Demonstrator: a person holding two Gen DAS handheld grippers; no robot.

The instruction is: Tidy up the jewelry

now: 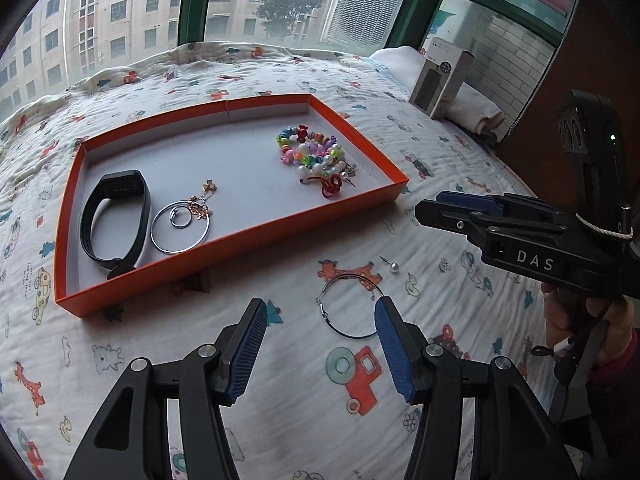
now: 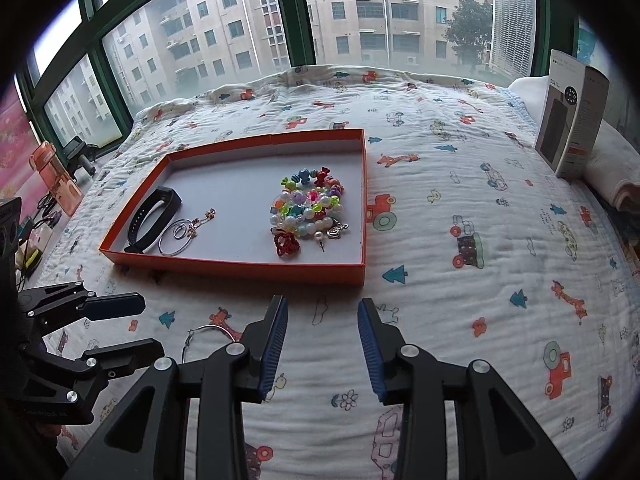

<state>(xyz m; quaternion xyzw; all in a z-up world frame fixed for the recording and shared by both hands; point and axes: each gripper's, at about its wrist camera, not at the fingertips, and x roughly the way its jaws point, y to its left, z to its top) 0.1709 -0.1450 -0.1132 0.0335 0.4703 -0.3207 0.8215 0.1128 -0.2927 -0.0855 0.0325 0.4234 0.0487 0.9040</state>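
Note:
An orange tray (image 1: 240,240) (image 2: 240,266) lies on the patterned bedspread. It holds a black wristband (image 1: 116,216) (image 2: 154,216), a large silver hoop (image 1: 180,228), gold earrings (image 1: 200,204) and a pile of bead bracelets (image 1: 312,152) (image 2: 308,208). In front of the tray a thin hoop earring (image 1: 325,318) (image 2: 212,327) and a pearl stud (image 1: 394,268) lie on the cloth. My left gripper (image 1: 322,308) (image 2: 136,328) hangs open over the hoop earring, gripping nothing. My right gripper (image 2: 322,306) (image 1: 430,210) is open and empty, just right of the hoop.
A grey carton (image 1: 440,80) (image 2: 572,120) stands on folded towels at the far right. An orange bottle (image 2: 56,176) and cables sit off the bed's left edge. A window runs behind the bed. A person's hand (image 1: 580,320) holds the right gripper's handle.

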